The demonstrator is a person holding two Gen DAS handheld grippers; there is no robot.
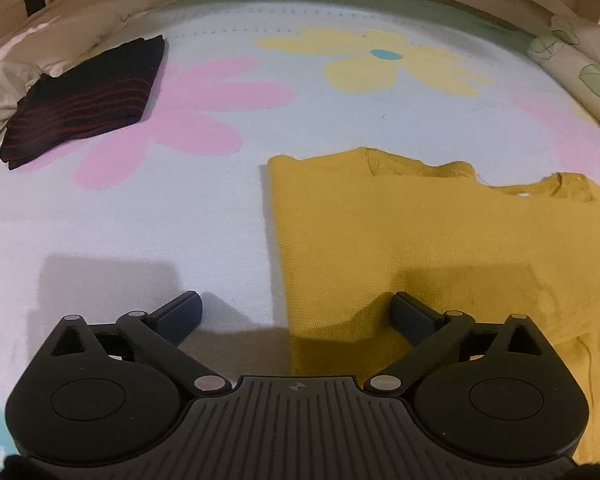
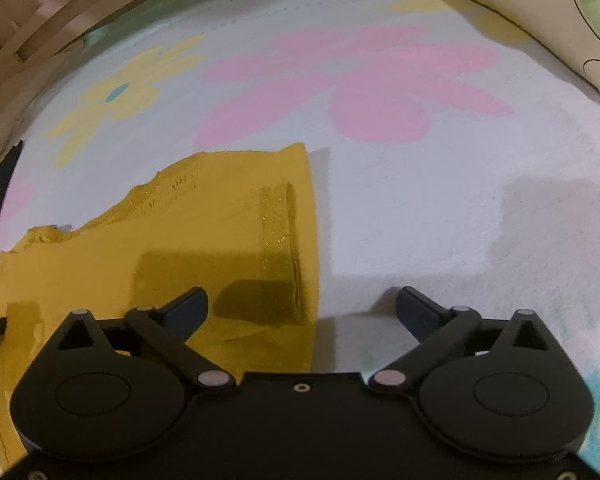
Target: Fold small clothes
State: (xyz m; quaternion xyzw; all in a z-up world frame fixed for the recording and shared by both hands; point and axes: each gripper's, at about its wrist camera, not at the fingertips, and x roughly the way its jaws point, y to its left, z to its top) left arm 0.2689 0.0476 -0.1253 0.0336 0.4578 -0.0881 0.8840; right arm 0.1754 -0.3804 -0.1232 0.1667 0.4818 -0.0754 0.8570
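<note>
yellow garment (image 1: 420, 240) flat on bedspread (image 1: 180, 220)

A mustard-yellow top (image 1: 400, 232) lies flat, sides folded inward (sparkly trim showing); a dark red-striped garment (image 1: 88, 100) sits folded, well apart.

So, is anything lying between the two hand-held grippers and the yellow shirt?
Nothing visible does. The left hand-held gripper and the right hand-held gripper both hang open right over the edges of the yellow shirt. The folded dark garment lies well aside.
</note>
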